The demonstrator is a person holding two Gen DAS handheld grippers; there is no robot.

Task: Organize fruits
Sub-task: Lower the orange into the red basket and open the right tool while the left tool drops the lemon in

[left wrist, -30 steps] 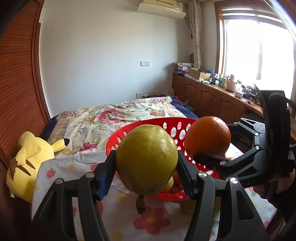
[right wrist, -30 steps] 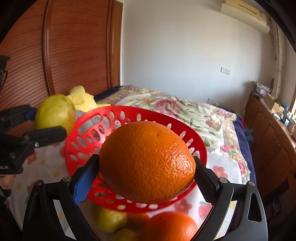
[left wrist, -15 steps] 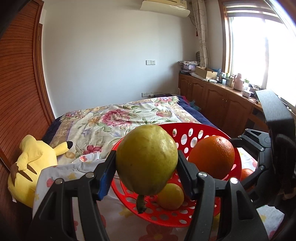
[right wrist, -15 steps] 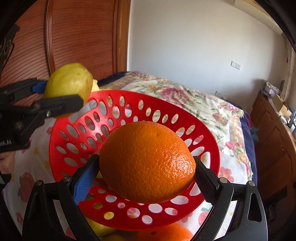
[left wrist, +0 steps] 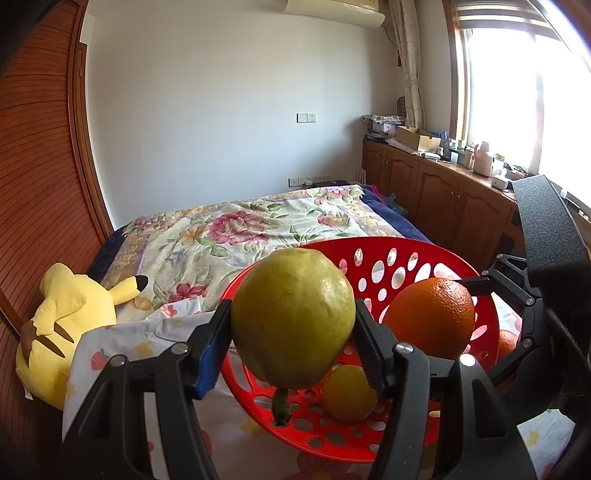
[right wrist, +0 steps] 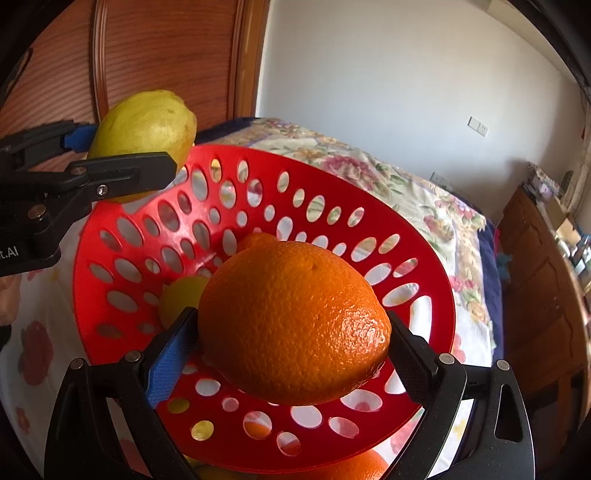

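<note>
Fruits mid-sort: my left tongs (left wrist: 293,332) clamp yellow-green pear (left wrist: 293,314) at rim of perforated red plastic basket (right wrist: 147,206) on bed; my right tongs (right wrist: 291,350) grip large round orange (right wrist: 291,321) above bowl, both poised for drop-in.

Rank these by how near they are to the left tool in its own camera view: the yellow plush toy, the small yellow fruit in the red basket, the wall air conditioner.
From the left tool, which grips a green pear:
1. Small yellow fruit, just below and right, inside the red basket.
2. Yellow plush toy, off to the left on the bed.
3. Air conditioner, high on the far wall.
</note>
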